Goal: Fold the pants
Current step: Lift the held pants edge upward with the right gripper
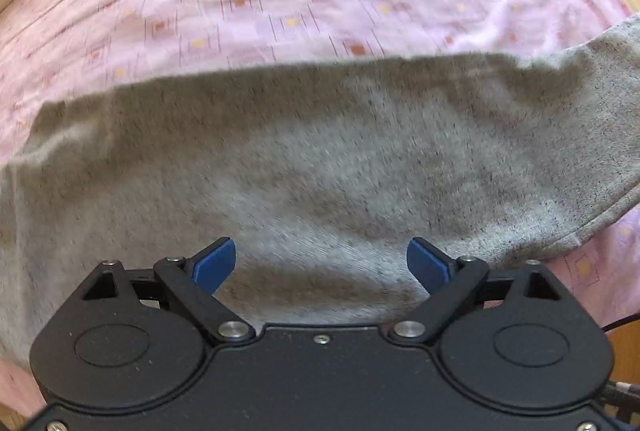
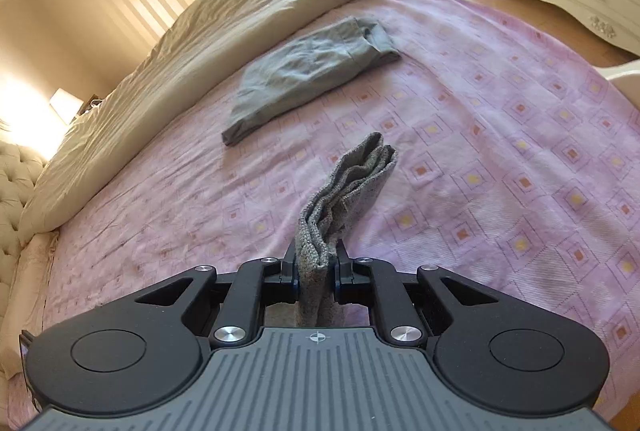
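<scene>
Left wrist view: left claw (image 1: pixel 321 263) spread wide and empty above heather-grey knit pants (image 1: pixel 304 159) on pink patterned bedspread (image 1: pixel 240 3), right wrist view: right claw (image 2: pixel 317 273) clamped on bunched pants fabric (image 2: pixel 344 191), folded grey-green garment (image 2: pixel 308 71) lying beyond

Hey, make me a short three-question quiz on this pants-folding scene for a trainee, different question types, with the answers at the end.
1. True or false: the left gripper is clamped on the speckled grey knit pants.
2. Multiple choice: what does the right gripper hold? A) a bunched edge of the speckled grey pants B) the cream duvet C) nothing
3. Fill in: the second, already folded grey-green garment lies on the ____ patterned bedspread.

Key
1. False: its blue fingers stand wide apart above the cloth.
2. A
3. pink
</scene>
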Demonstrator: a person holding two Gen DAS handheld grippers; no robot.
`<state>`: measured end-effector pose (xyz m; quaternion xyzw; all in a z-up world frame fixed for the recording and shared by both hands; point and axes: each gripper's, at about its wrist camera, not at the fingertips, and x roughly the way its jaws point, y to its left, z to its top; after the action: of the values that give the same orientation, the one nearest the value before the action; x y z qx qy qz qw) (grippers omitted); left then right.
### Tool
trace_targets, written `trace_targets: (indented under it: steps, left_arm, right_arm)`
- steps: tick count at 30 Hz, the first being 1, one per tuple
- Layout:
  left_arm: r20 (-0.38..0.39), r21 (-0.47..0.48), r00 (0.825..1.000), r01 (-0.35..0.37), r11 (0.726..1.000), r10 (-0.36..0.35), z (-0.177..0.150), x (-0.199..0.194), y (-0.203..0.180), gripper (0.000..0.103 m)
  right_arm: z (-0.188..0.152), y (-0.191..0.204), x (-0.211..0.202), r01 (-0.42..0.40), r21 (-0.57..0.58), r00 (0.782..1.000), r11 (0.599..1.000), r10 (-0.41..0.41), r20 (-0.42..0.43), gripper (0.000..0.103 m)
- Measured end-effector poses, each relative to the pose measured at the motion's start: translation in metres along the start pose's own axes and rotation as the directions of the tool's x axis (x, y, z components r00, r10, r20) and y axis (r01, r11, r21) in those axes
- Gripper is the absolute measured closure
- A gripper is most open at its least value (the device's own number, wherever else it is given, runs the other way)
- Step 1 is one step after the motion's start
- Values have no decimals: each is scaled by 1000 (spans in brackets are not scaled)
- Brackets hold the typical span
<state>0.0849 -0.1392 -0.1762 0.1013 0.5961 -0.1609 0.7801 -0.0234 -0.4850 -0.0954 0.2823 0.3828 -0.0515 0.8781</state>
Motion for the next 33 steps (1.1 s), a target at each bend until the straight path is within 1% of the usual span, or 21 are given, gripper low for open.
trace_targets:
  steps: [3,5,7,10,12,13,14,15,16,17,19,20,22,23,25,27,30,33]
  left_arm:
    - [26,-13,999,41,999,-41,-3,-13,33,10]
    - [45,-31,997,56,998,-54,-5,-21,61,10]
    - [60,-46,996,64,997,-61,-8,-28,89,10]
    - [73,-67,996,48,997,-43,-14,-35,129,10]
    - [72,-86,997,30,996,-23,-19,-38,155,10]
    - [74,-93,997,22,995,-16,-22,-39,167,10]
    - [80,-97,997,17,995,-9,-24,-42,176,10]
    - [85,-98,996,11,995,-2,-25,-43,186,10]
    - [85,-101,996,8,995,0,-26,-44,193,10]
    - [84,-106,996,10,994,-1,-27,-44,199,10]
    - [83,-124,996,19,992,-9,-29,-44,208,10]
    - [83,-130,996,25,991,-15,-29,-43,209,10]
    - [92,-132,995,36,991,-24,-29,-44,209,10]
    - [95,-127,995,36,991,-24,-28,-44,206,10]
    - [97,-105,995,46,993,-36,-24,-44,195,10]
    - [101,-70,993,60,996,-53,-19,-44,177,10]
    - [107,-21,990,97,995,-94,-6,-41,141,10]
    - [107,23,987,121,992,-123,6,-34,97,10]
  right_arm:
    - [-3,54,-15,-16,-72,999,997,20,46,89]
    - [-9,96,-22,-46,-130,996,990,55,69,89]
    - [-17,138,-23,-82,-190,992,978,98,74,89]
    - [-39,193,-11,-152,-246,985,957,168,45,89]
    - [-61,227,9,-185,-294,980,938,196,9,89]
    - [-70,238,19,-200,-283,978,938,207,-7,89]
    - [-77,242,29,-232,-232,972,945,232,-29,89]
    - [-81,244,37,-251,-180,968,951,248,-42,90]
    - [-84,245,44,-251,-137,968,958,247,-48,90]
    - [-87,248,49,-237,-126,971,963,231,-54,90]
    - [-89,252,54,-211,-150,977,966,202,-68,90]
    - [-88,252,53,-211,-139,977,968,202,-74,90]
    - [-83,243,43,-210,-96,977,973,205,-57,90]
    - [-80,240,38,-192,-87,981,977,190,-36,90]
    - [-66,222,21,-147,-64,989,987,149,22,90]
    - [-47,198,5,-98,-36,991,995,101,87,90]
    - [-20,155,-22,-15,-9,986,1000,16,164,90]
    - [-3,114,-38,53,22,977,998,-56,204,90]
